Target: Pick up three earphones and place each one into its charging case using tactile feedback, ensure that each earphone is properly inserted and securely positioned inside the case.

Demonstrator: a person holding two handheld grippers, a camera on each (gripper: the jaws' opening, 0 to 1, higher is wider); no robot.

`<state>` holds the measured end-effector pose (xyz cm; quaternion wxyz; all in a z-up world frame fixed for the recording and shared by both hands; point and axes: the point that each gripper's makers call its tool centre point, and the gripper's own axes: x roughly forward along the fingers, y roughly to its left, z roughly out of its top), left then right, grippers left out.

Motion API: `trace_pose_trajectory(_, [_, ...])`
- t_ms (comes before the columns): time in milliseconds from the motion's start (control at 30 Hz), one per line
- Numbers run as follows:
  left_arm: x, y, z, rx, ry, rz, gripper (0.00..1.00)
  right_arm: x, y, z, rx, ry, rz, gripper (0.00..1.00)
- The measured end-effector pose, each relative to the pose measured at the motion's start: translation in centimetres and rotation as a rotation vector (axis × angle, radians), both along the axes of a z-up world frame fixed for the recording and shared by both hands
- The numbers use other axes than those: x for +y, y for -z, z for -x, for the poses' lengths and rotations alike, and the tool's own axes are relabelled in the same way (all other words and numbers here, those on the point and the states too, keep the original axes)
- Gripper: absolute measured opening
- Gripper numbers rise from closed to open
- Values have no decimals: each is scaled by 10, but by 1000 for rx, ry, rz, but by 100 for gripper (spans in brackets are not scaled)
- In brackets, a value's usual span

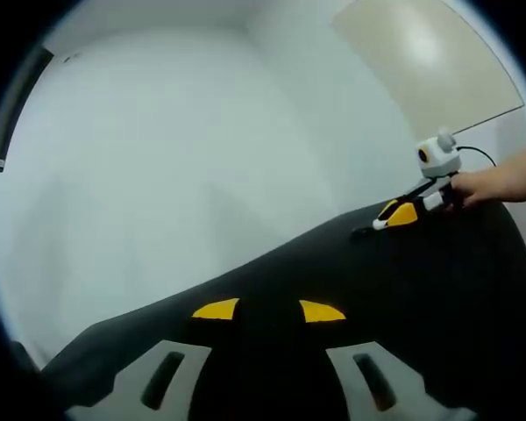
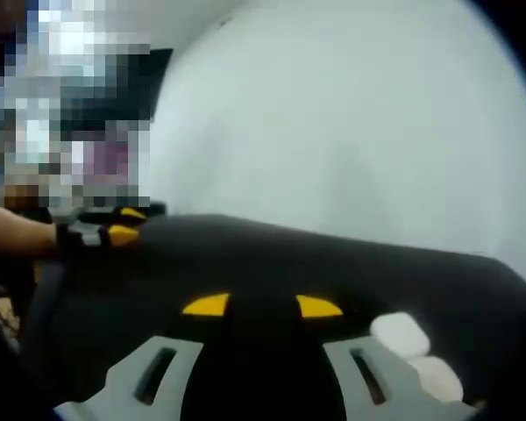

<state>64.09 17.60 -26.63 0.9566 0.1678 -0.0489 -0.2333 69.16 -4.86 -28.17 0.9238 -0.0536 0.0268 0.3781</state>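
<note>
Left gripper view: the left tongs (image 1: 268,310) rise from the lower edge, grey arms tipped with yellow pads, the jaws spread apart with nothing between them, released. They hang over a black bench (image 1: 421,289), whose surface runs up toward the right. Behind it stands a plain white wall (image 1: 175,149), with a beige panel (image 1: 430,61) at the upper right. At the far right, a hand (image 1: 500,182) holds the right tongs (image 1: 394,215) low over the bench; their yellow tips lie close together, but whether they are clenched cannot be told from this view. Right gripper view: at the far left, a hand (image 2: 17,230) holds the left tongs (image 2: 123,224), yellow-tipped, at the bench's far edge (image 2: 272,230). In the lower middle, the right tongs (image 2: 261,305) rise with their yellow pads parted and empty, released, above the black bench top. Just to the right of the right-hand jaw, two small white rounded objects lie on the bench: one charging case (image 2: 401,333) nearer the jaw tip and a second white object (image 2: 438,377) just beside it, toward the lower right, the two close together or touching. The picture is too blurred to tell whether either is open, or which is a case and which an earphone. The white wall fills the background behind the bench.
</note>
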Motion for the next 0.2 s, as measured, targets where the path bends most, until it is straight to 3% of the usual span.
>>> trace_pose_trajectory(200, [0, 0, 0, 0, -1, -3, 22, 0, 0, 1, -2, -2, 1, 29])
